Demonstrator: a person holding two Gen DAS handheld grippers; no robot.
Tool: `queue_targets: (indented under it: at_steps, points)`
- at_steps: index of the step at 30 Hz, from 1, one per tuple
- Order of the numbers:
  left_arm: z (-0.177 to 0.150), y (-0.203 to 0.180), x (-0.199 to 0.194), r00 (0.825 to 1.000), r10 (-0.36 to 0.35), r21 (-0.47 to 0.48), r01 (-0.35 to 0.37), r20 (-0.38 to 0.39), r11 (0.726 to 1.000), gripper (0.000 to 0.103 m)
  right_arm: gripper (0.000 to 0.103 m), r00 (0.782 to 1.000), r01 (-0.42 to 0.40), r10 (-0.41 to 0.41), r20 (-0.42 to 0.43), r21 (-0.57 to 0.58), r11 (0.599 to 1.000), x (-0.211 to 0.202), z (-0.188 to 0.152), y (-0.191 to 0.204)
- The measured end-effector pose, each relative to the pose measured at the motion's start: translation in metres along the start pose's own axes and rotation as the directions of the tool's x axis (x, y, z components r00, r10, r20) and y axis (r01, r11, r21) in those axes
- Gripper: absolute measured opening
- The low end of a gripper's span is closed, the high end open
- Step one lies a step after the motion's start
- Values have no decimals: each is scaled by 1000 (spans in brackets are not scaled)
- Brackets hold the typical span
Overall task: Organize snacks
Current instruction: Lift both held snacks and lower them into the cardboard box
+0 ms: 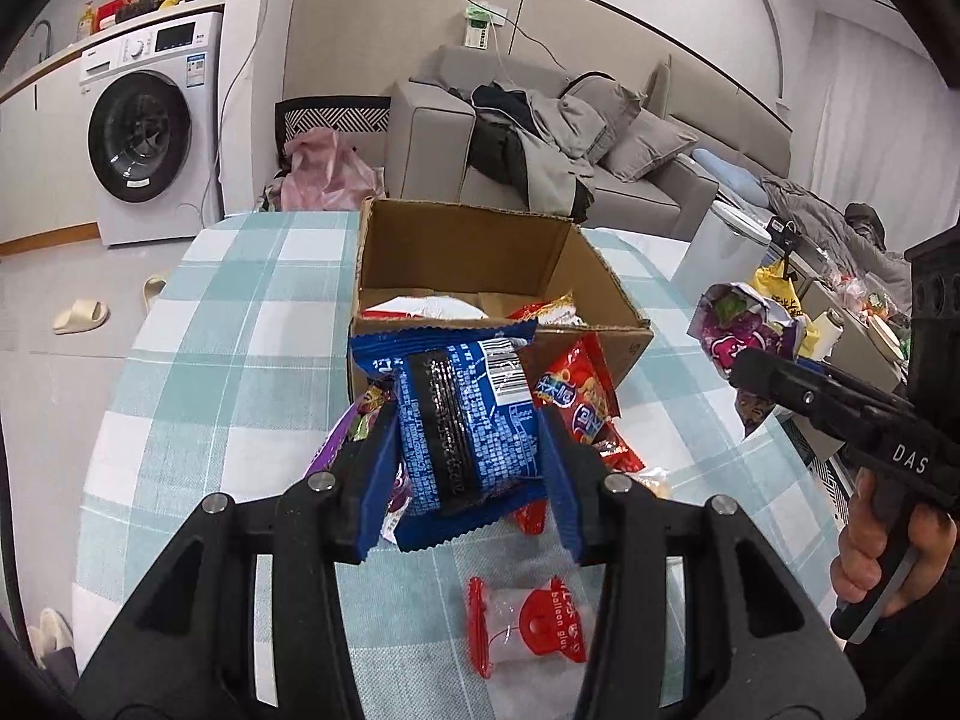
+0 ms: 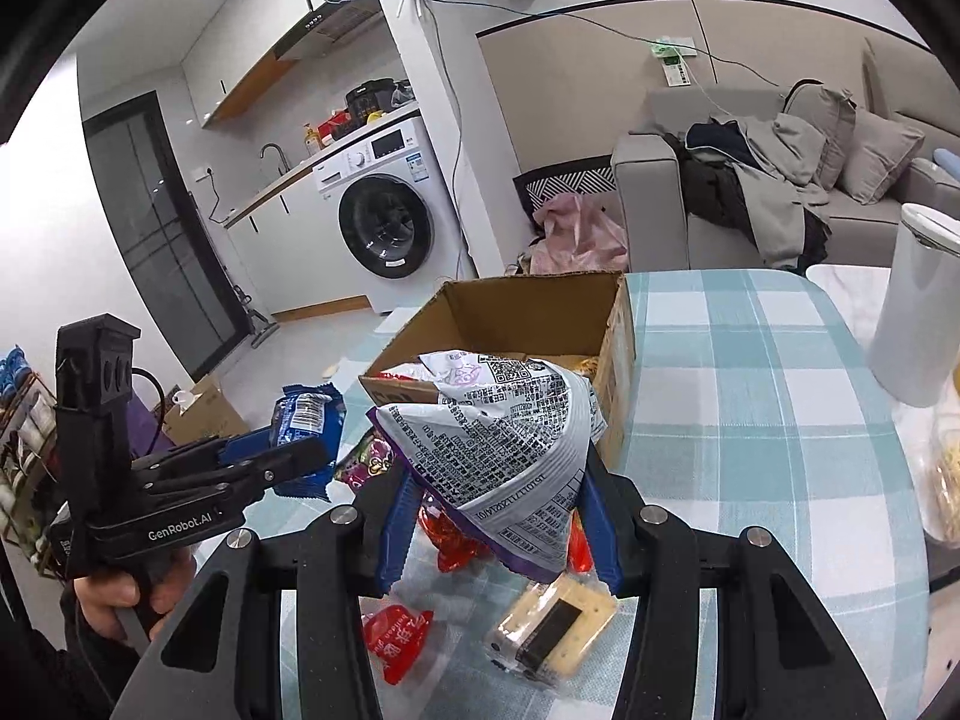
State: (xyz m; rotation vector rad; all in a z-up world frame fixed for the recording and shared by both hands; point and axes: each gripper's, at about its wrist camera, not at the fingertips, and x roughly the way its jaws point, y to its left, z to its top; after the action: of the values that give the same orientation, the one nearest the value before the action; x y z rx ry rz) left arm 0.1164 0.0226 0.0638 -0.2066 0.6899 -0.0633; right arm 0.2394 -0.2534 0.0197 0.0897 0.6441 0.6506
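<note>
My left gripper (image 1: 465,450) is shut on a blue snack packet (image 1: 462,420), held above the checked tablecloth just short of the open cardboard box (image 1: 474,252). My right gripper (image 2: 498,510) is shut on a crumpled white and purple snack bag (image 2: 510,432), lifted in front of the same cardboard box (image 2: 528,312). Each gripper shows in the other's view: the right gripper (image 1: 744,372) with its purple snack bag (image 1: 738,324) at the right, the left gripper (image 2: 288,456) with its blue snack packet (image 2: 306,414) at the left. The box holds some snack packets.
Loose snacks lie on the table: a red packet (image 1: 576,402), a clear packet with red print (image 1: 522,624), a cracker pack (image 2: 552,624) and another red wrapper (image 2: 396,636). A white bin (image 2: 918,306) stands at the right edge. A sofa and a washing machine stand beyond.
</note>
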Motion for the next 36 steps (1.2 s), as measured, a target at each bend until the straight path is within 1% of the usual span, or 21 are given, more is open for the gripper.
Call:
queue_targets:
  at_steps: [7, 15, 26, 36]
  points:
    - [13, -9, 6, 1000, 12, 17, -12, 16, 1000, 42, 49, 1000, -26, 26, 2, -12, 1000, 6, 13, 4]
    - [30, -15, 16, 999, 13, 37, -14, 36, 999, 42, 49, 999, -39, 39, -5, -34, 999, 17, 27, 10]
    - [50, -3, 37, 999, 25, 35, -27, 43, 999, 42, 49, 999, -50, 50, -13, -13, 999, 42, 46, 10]
    - [68, 8, 67, 999, 36, 32, -37, 29, 999, 42, 49, 998, -54, 54, -25, 17, 998, 72, 55, 2]
